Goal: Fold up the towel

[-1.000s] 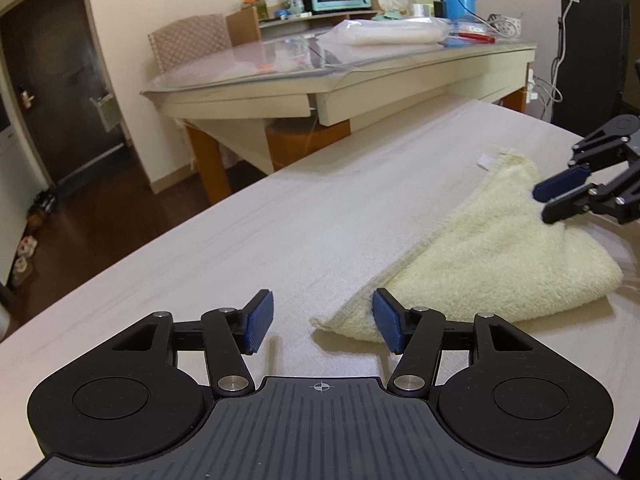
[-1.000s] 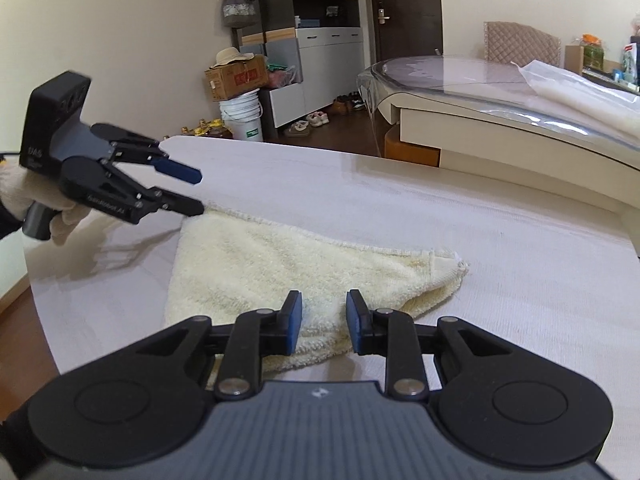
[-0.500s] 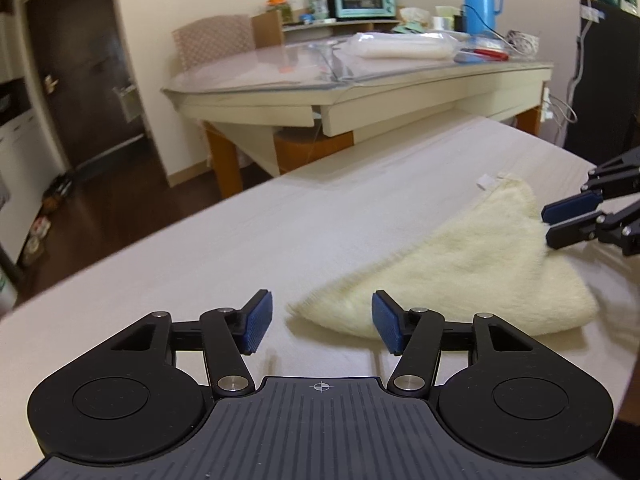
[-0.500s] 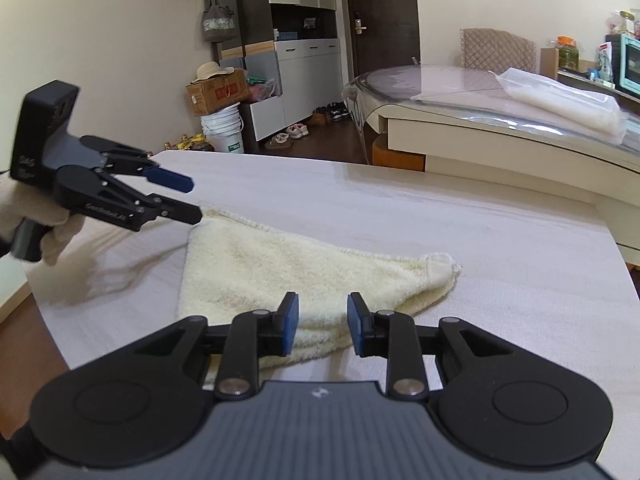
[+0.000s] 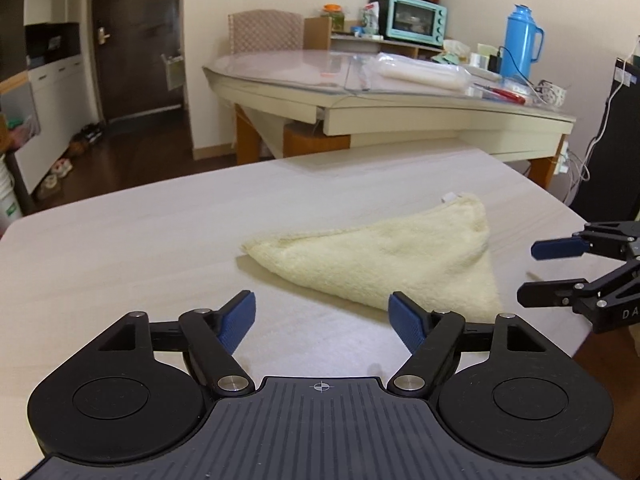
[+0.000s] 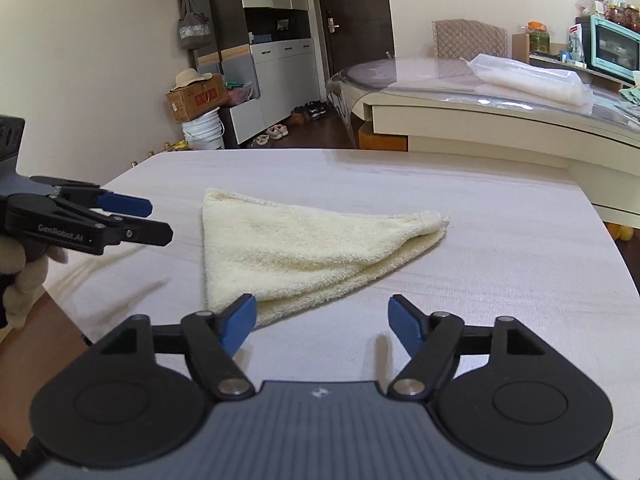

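A pale yellow towel (image 5: 384, 256) lies folded into a triangle on the light wooden table (image 5: 160, 240); it also shows in the right wrist view (image 6: 296, 248). My left gripper (image 5: 322, 318) is open and empty, held back from the towel's near edge. It shows from the side in the right wrist view (image 6: 154, 222), left of the towel. My right gripper (image 6: 322, 322) is open and empty, just short of the towel's near corner. It shows in the left wrist view (image 5: 534, 272), right of the towel.
A second table (image 5: 400, 108) with a glass top stands behind, bearing a plastic-wrapped roll (image 5: 424, 74), a blue thermos (image 5: 520, 44) and a teal oven (image 5: 412, 20). The work table's edge (image 5: 600, 320) runs close on the right. Boxes and a bucket (image 6: 202, 132) stand on the floor.
Both grippers have drawn back from the towel and lifted. My right gripper's jaws have opened wide from a narrow gap. The towel lies still.
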### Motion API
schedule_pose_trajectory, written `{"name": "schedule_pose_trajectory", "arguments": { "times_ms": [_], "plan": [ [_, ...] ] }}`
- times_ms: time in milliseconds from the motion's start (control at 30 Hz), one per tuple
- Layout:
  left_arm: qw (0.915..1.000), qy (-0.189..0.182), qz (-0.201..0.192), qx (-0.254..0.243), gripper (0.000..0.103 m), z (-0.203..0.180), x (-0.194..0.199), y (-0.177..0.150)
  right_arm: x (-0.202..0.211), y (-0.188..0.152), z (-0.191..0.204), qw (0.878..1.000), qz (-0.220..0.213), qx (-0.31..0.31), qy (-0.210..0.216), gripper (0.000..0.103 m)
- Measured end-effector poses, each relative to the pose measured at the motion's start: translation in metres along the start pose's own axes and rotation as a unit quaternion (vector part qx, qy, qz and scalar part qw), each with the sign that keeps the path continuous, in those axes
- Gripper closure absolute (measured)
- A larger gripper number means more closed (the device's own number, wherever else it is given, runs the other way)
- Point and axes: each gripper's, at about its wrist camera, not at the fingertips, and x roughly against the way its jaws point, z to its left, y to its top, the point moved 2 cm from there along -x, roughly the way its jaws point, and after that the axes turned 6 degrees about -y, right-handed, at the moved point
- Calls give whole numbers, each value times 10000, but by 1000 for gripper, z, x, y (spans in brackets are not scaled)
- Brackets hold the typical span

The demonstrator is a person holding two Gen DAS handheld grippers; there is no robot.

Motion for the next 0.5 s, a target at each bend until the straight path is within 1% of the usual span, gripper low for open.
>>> {"name": "schedule_pose_trajectory", "arguments": {
  "times_ms": [100, 167, 200, 267, 333, 500],
  "plan": [
    [10000, 71, 52, 24, 14, -3, 1, -5, 5, -1, 2, 10000, -55, -5, -3, 18],
    [9999, 120, 80, 46, 11, -4, 1, -8, 8, -2, 3, 9999, -97, -39, 0, 13],
    [9998, 155, 88, 53, 10, -4, 1, -11, 10, -2, 4, 9999, -119, -56, -5, 11],
    [9997, 223, 113, 65, 10, -4, 1, -13, 12, -3, 6, 9999, -123, -62, -5, 10],
    [9994, 283, 146, 105, 10, -3, 0, -16, 14, -4, 7, 9999, -124, -53, -21, 8],
    [9993, 310, 168, 159, 10, -2, 1, -20, 20, -5, 9, 9999, -118, -44, -100, 8]
  ]
}}
